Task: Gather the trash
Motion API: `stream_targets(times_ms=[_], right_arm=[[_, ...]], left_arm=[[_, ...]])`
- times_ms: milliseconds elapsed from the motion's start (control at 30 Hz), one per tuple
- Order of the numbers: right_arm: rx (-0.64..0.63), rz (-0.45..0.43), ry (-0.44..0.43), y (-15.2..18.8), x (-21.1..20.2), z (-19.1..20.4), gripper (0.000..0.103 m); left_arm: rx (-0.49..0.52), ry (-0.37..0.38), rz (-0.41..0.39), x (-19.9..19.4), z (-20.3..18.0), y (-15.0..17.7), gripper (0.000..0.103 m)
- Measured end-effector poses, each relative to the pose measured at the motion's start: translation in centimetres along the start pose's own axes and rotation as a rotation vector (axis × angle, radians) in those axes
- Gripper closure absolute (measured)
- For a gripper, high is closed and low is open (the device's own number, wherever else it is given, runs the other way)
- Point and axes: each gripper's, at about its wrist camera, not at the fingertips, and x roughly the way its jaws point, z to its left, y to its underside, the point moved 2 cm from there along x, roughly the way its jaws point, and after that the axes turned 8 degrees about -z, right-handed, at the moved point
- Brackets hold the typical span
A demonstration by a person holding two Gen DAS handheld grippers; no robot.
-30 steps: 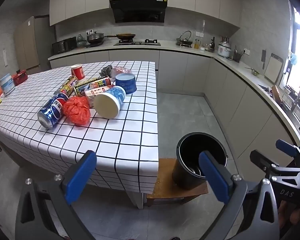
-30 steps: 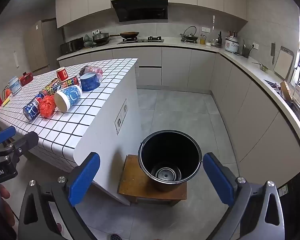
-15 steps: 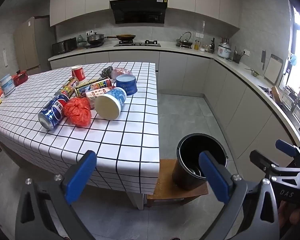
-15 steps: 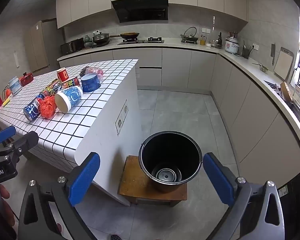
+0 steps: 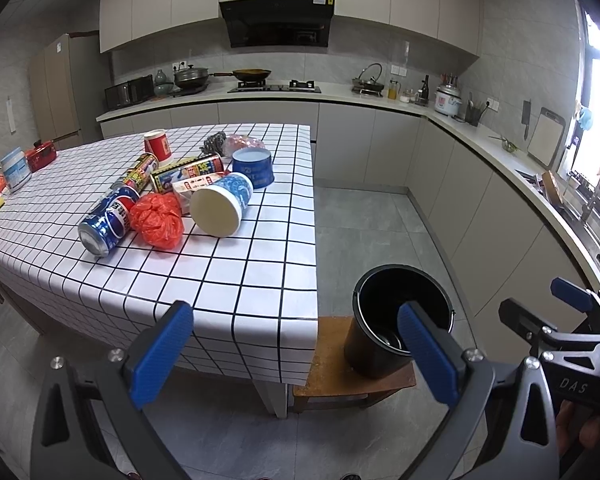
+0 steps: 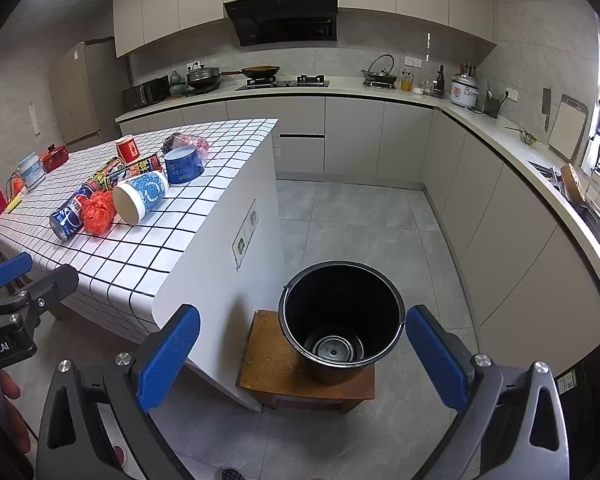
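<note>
Both my grippers gape wide, holding nothing.
My left gripper faces the grid-patterned counter; my right gripper hovers above the round black plastic bucket.

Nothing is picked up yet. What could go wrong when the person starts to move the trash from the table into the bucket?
1. The blue cola can and the white-bottomed cup lie on their sides, so a nudge from the open left gripper may roll them away.
2. The black bucket stands on a small wooden stool below the table edge; a bump could tip it.
</note>
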Motion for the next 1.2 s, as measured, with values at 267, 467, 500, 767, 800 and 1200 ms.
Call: stream_targets(times_ms=[267,467,500,767,800,1200], right_arm=[[0.001,-0.005,0.002,0.1,-0.57,0.09,0.0],[-0.001,-0.012,0.003,0.31,-0.5,-0.21,0.0],[0.001,-0.014,0.002,0.29,-0.52,-0.24,0.0],[0.003,-0.011,0.0,0.5,-0.32,-0.36,0.0],[0.003,-0.011,0.0,0.52,-0.29,-0.36,0.0],[0.001,-0.011,-0.004,0.45,-0.08,-0.11,0.0]], left_arm=[[-0.001,0.0,-0.003,-0.04,0.0,-0.1,0.0],[-0.017,-0.017,-0.004,0.1,0.19,-0.23,0.0],[-0.014,-0.017,-0.001,0.19,0.16,-0.23,0.0],[-0.006,-0.02,-0.002,0.21,0.07,-0.2,0.0],[-0.007,-0.019,-0.001,0.25,0.1,-0.19,0.0],[-0.009,-0.022,-0.002,0.38,0.38,-0.25,0.0]])
